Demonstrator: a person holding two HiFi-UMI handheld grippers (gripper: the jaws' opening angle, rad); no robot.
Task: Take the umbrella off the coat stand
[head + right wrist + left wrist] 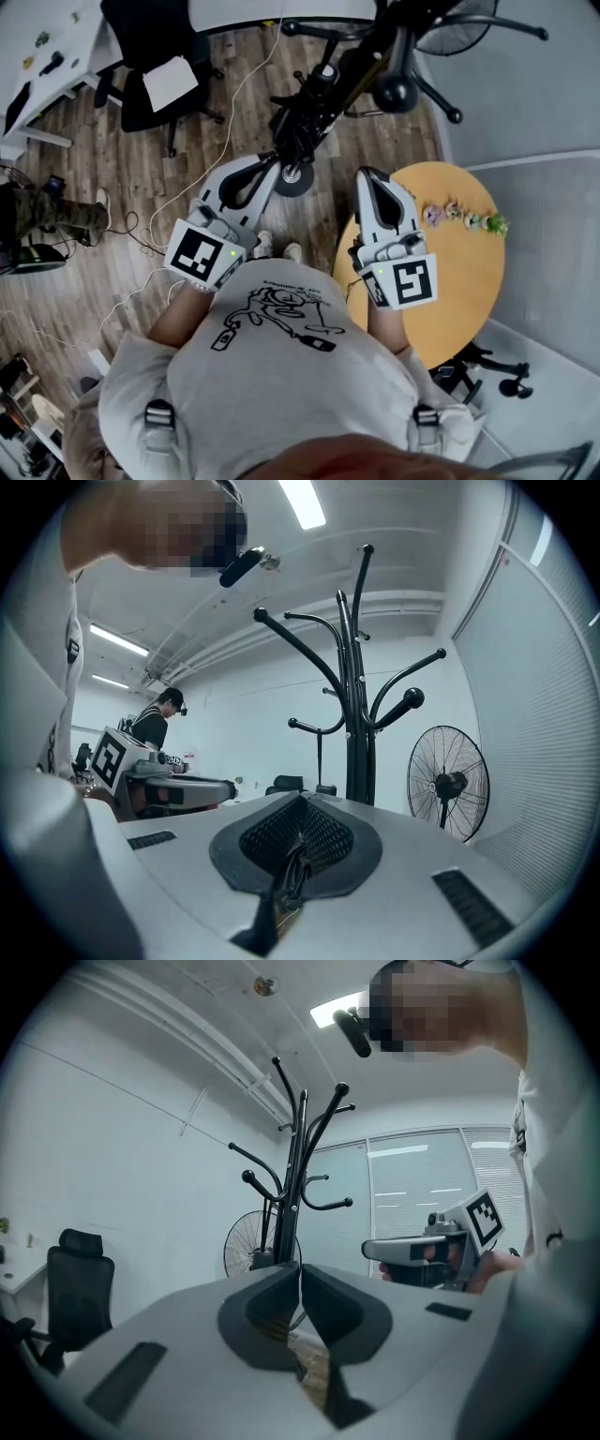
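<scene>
The black coat stand (380,52) rises just ahead of me, its curved hooks spreading at the top (298,1157) (356,667). A long black bundle that looks like the folded umbrella (314,108) hangs along the stand, slanting down toward a round grey end. My left gripper (272,161) points level at the stand, shut and empty, its tips (300,1267) meeting. Beside it my right gripper (367,173) is likewise shut with nothing held, its mesh pads pressed together (302,799). Both stop short of the stand. Each gripper shows in the other's view.
A round yellow table (469,281) with small figurines (464,217) is at my right. A black office chair (155,56) and floor cables lie at the left. A standing fan (448,785) is behind the stand. Another person (155,724) stands at the far left.
</scene>
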